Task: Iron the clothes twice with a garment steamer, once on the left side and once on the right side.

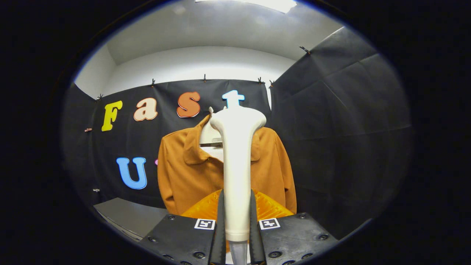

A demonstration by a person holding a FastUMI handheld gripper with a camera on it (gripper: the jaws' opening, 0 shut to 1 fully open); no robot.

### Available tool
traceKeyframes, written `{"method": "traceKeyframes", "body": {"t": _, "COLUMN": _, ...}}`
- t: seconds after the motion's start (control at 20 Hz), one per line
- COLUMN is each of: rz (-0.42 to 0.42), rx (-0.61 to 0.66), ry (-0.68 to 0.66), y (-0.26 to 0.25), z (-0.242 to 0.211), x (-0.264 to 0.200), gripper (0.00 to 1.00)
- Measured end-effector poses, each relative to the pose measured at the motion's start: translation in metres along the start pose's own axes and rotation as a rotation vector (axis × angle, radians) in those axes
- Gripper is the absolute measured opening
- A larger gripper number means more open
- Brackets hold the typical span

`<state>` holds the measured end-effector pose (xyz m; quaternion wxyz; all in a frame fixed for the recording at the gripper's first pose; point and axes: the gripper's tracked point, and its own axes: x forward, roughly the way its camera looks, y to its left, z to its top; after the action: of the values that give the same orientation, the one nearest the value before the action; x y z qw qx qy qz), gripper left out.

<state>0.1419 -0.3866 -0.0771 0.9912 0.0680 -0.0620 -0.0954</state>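
Note:
A white garment steamer (236,162) stands upright between my fingers, its handle clamped by both of them and its wide head raised at collar height. My gripper (237,217) is shut on that handle. Beyond the steamer hangs an orange-brown collared shirt (187,173) on a hanger, facing me against the back cloth wall. The steamer's body hides the middle strip of the shirt front. The steamer head looks a little short of the shirt; whether it touches the cloth is unclear.
A grey table surface (128,215) lies low, left of the fingers. Black cloth walls close in behind the shirt and along the right side (342,129). A white ceiling with a bright lamp (272,4) is overhead.

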Motion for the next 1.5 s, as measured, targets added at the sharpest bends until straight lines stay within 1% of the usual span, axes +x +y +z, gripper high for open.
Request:
{"method": "traceKeyframes", "body": {"t": 0.1, "rz": -0.022, "rx": 0.014, "ry": 0.039, "y": -0.012, "z": -0.017, "x": 0.012, "gripper": 0.29}}
{"method": "traceKeyframes", "body": {"t": 0.2, "rz": -0.035, "rx": 0.0, "ry": 0.065, "y": -0.019, "z": -0.035, "x": 0.023, "gripper": 0.29}}
{"method": "traceKeyframes", "body": {"t": 0.45, "rz": -0.014, "rx": 0.0, "ry": 0.131, "y": -0.02, "z": -0.075, "x": 0.048, "gripper": 0.29}}
{"method": "traceKeyframes", "body": {"t": 0.65, "rz": 0.001, "rx": 0.015, "ry": 0.159, "y": -0.02, "z": -0.095, "x": 0.052, "gripper": 0.29}}
{"method": "traceKeyframes", "body": {"t": 0.8, "rz": -0.004, "rx": 0.0, "ry": 0.212, "y": -0.026, "z": -0.122, "x": 0.045, "gripper": 0.29}}
{"method": "traceKeyframes", "body": {"t": 1.05, "rz": -0.024, "rx": 0.008, "ry": 0.313, "y": -0.034, "z": -0.17, "x": 0.032, "gripper": 0.29}}
{"method": "traceKeyframes", "body": {"t": 1.5, "rz": -0.053, "rx": 0.016, "ry": 0.478, "y": -0.056, "z": -0.255, "x": -0.021, "gripper": 0.29}}
